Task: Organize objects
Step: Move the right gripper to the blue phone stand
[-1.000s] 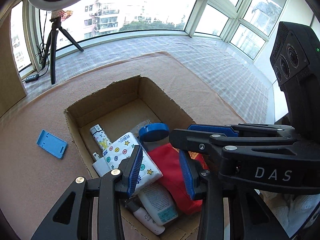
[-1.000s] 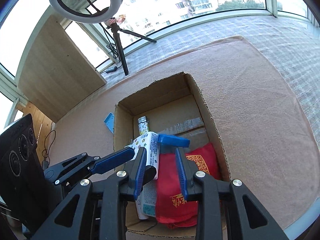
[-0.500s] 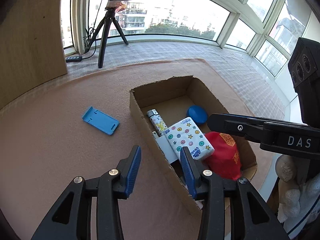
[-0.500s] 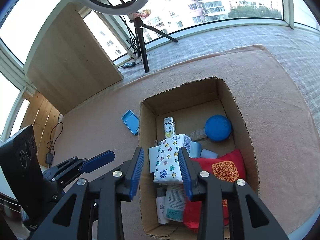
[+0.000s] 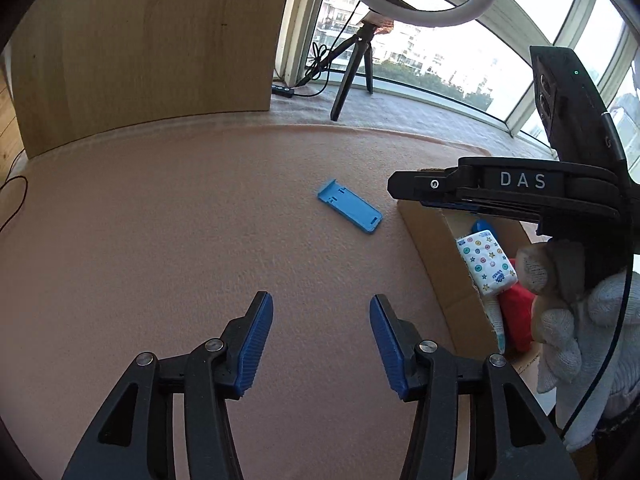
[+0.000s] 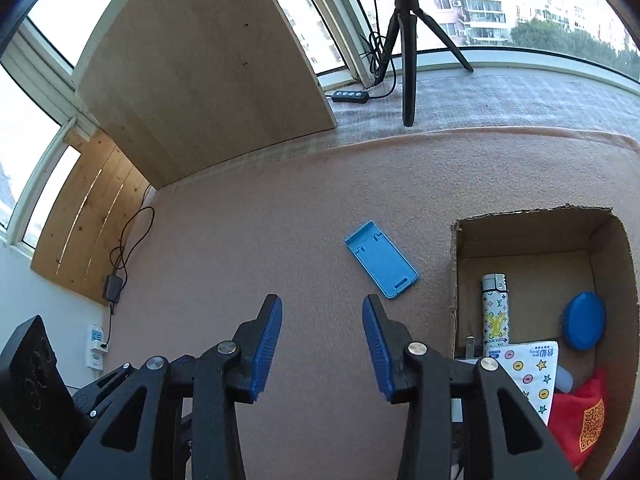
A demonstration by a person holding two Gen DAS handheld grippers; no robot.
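Both grippers swung off cardboard box [image 6: 536, 240] toward blue phone stand [image 6: 380, 266], lone item on pink tabletop [image 6: 280, 208]. Left gripper [image 5: 320, 340], right gripper [image 6: 322, 344]: fingers wide, empty. Stand judged next pickup.

Left gripper [image 5: 321, 340] hangs low with its blue-padded jaws spread wide, nothing between them. Right gripper [image 6: 322, 344] is just as wide and empty. A white-gloved hand [image 5: 568, 312] wraps the right gripper's handle, knuckles forward, in the left view.
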